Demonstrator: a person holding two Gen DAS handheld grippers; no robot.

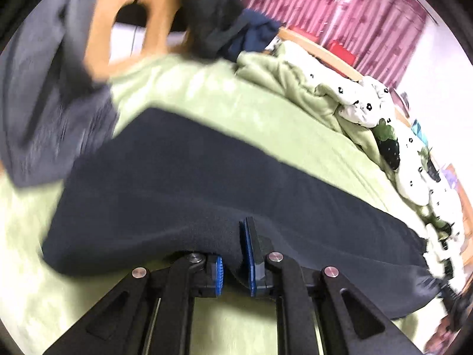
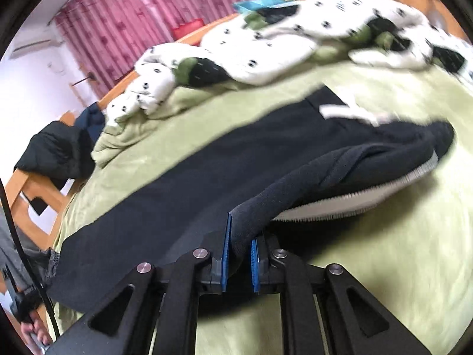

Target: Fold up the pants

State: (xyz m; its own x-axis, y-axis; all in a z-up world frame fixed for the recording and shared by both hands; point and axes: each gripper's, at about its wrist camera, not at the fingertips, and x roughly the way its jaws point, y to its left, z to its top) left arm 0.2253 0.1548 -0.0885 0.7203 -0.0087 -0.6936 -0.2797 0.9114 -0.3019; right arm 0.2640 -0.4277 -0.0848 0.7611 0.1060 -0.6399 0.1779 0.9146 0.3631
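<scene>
Left gripper: blue pads pinched tight on a fold of the dark pants. Right gripper: also clamped on pants fabric, near the end with the white ribbed edge, lifted off the bed there. Pants lie stretched across the green blanket. White spotted bedding bunched behind; pink curtains beyond. Both views motion-blurred.
</scene>
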